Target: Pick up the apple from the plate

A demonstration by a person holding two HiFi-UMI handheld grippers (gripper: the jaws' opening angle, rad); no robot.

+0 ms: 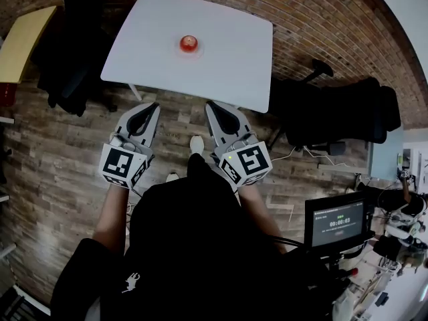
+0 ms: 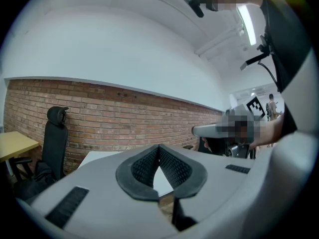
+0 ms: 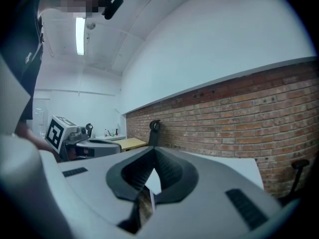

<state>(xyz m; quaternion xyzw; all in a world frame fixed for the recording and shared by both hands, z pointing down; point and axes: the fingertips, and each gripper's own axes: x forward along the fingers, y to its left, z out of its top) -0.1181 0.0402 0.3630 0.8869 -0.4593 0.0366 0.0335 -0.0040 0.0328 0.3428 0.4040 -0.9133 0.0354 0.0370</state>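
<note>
In the head view a red apple [image 1: 188,43] rests on a small plate [image 1: 190,51] near the middle of a white table [image 1: 221,65]. My left gripper [image 1: 153,106] and right gripper [image 1: 210,105] are held side by side short of the table's near edge, both pointing toward it, well short of the apple. Each one is shut with nothing between its jaws. The left gripper view shows the left gripper [image 2: 159,147] with jaw tips touching, the table beyond. The right gripper view shows the right gripper [image 3: 153,149] likewise closed and empty. The apple is hidden in both gripper views.
A black office chair [image 1: 334,109] stands right of the table, and another dark chair [image 1: 67,52] stands at its left beside a yellow table [image 1: 20,42]. A brick wall [image 2: 124,118] runs behind. A monitor [image 1: 336,221] sits at lower right. The floor is wood planks.
</note>
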